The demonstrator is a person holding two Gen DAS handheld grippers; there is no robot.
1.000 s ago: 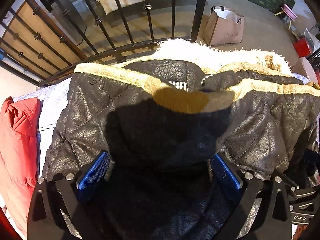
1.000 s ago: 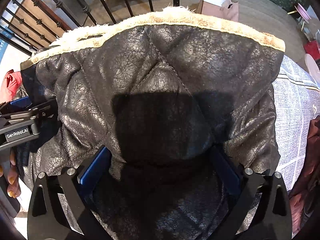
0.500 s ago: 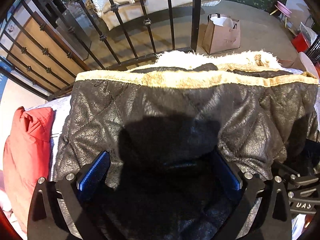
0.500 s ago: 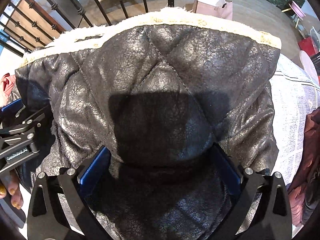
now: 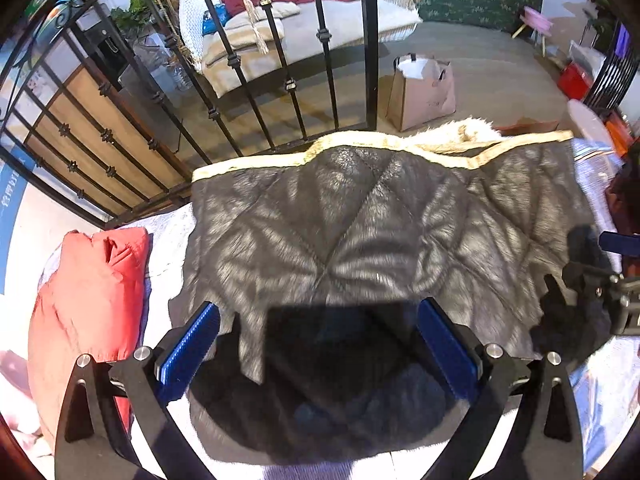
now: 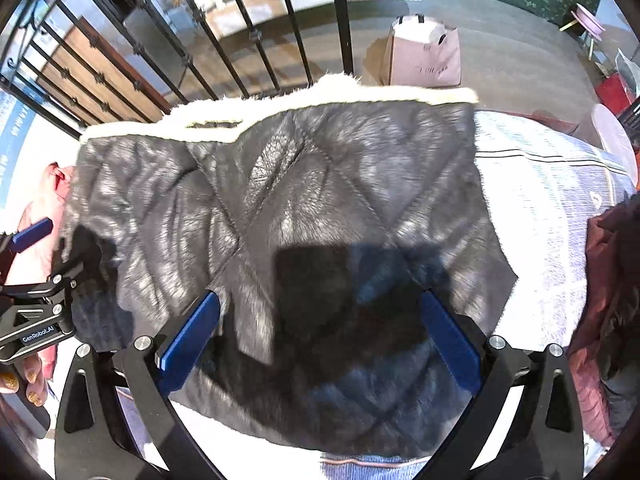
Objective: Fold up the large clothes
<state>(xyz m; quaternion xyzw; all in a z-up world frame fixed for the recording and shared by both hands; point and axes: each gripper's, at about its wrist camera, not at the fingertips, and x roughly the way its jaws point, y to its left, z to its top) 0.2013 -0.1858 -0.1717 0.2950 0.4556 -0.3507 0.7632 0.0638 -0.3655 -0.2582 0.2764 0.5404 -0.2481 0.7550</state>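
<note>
On the pale striped bedcover (image 6: 540, 184), the black quilted leather jacket with cream fleece trim (image 5: 360, 232) lies folded, its trim toward the black iron railing (image 5: 280, 60). Left gripper (image 5: 316, 344) and right gripper (image 6: 316, 332) both stand with jaws apart, holding nothing. The bulky fold may spring open. A red padded garment (image 5: 88, 300) lies left of the jacket; a paper bag (image 5: 424, 92) stands beyond it.

One black quilted jacket (image 5: 360, 232) with fleece trim, one red garment (image 5: 88, 300), one paper bag (image 5: 422, 92), one bed (image 6: 540, 200), and two claws, left claw (image 5: 318, 338) and right claw (image 6: 320, 330).
</note>
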